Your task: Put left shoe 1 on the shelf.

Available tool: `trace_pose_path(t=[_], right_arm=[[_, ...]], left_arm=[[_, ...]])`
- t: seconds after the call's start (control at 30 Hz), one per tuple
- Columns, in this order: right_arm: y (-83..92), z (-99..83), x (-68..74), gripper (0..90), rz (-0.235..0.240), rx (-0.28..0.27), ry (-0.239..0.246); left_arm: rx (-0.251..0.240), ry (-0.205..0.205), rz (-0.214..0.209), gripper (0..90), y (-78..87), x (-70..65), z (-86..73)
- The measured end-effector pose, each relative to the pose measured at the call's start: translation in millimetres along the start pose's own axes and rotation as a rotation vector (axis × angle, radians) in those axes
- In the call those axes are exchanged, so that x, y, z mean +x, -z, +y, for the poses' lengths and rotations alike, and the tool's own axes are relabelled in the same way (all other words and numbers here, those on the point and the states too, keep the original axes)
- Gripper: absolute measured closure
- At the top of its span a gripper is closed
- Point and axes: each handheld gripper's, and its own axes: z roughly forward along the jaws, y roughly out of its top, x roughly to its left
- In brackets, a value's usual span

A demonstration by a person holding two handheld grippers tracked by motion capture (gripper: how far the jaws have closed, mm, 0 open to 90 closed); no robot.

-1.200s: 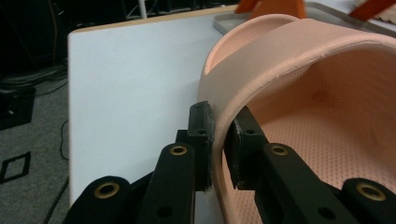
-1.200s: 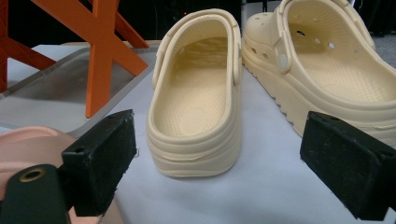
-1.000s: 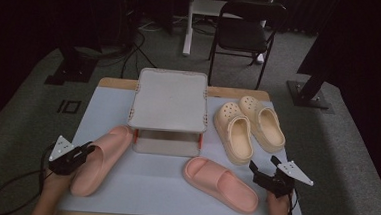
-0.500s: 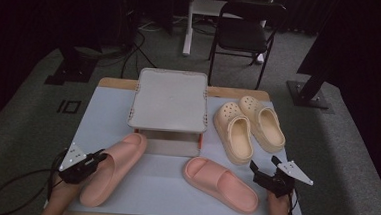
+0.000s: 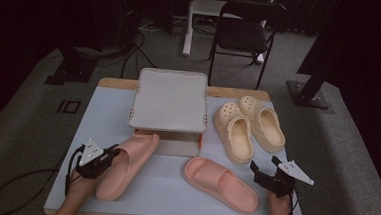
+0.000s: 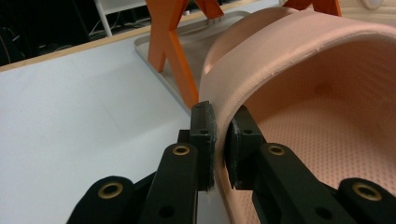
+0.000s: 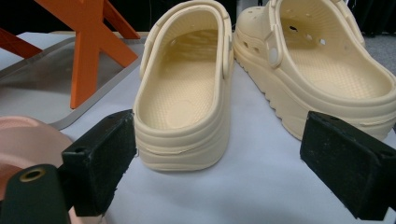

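left pink slide (image 5: 124, 169): front-left of table (image 5: 173, 196), toe toward the rack | my left gripper (image 5: 109, 155): jaws clamped on its side wall (image 6: 219, 116) | my right gripper (image 5: 265, 167): jaws spread wide, holding nothing, front-right | other pink slide (image 5: 220, 183): front centre | cream clogs (image 5: 247, 128): paired, right of grey two-tier rack (image 5: 170, 100)

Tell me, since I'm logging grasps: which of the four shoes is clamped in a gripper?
The pink slide on the table's left: the left gripper is shut on its side wall. The other pink slide and both cream clogs lie free.
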Motion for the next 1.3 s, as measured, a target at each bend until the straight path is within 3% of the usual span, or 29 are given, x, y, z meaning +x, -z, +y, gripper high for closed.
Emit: trace_pose_path(t=[0.23,0.43,0.47,0.53,0.63,0.8,0.93,1.03,1.07,1.2,1.3], right_arm=[[-0.9,-0.4,-0.5,10.1,0.010,0.007,-0.003],[-1.4,-0.6,-1.4,10.1,0.015,0.008,-0.009],[-1.4,-0.6,-1.4,10.1,0.015,0.008,-0.009],[-1.7,-0.6,-1.4,10.1,0.018,0.009,-0.011],[-2.0,-0.5,-1.3,10.2,0.019,0.010,-0.011],[-3.5,-0.7,-1.1,10.1,0.028,0.014,-0.016],[-5.2,-0.3,-0.7,10.1,0.034,0.015,-0.016],[-6.2,-0.1,-0.2,10.1,0.037,0.015,-0.016],[-7.1,0.2,0.0,10.1,0.042,0.017,-0.014],[-8.1,1.0,-0.5,10.1,0.047,0.012,-0.015],[-8.5,1.1,-1.4,10.1,0.050,0.012,-0.020]], left_arm=[[0.000,0.010,0.012,82.5,-13.4,-9.8,7.2],[-0.036,0.056,0.104,82.4,-24.9,-18.2,11.7],[-0.036,0.056,0.104,82.5,-24.9,-18.2,11.7],[-0.028,0.055,0.131,82.4,-29.6,-21.4,13.8],[-0.023,0.067,0.133,82.4,-33.0,-23.9,14.6],[-0.010,0.090,0.176,82.4,-41.3,-29.3,17.3],[-0.009,0.107,0.230,82.4,-50.8,-33.9,21.0],[-0.009,0.119,0.237,82.3,-53.5,-35.2,21.6],[0.002,0.154,0.273,82.2,-61.9,-39.4,23.1],[0.019,0.201,0.309,82.1,-72.5,-43.5,25.4],[0.033,0.196,0.325,81.9,-78.0,-45.9,27.4]])
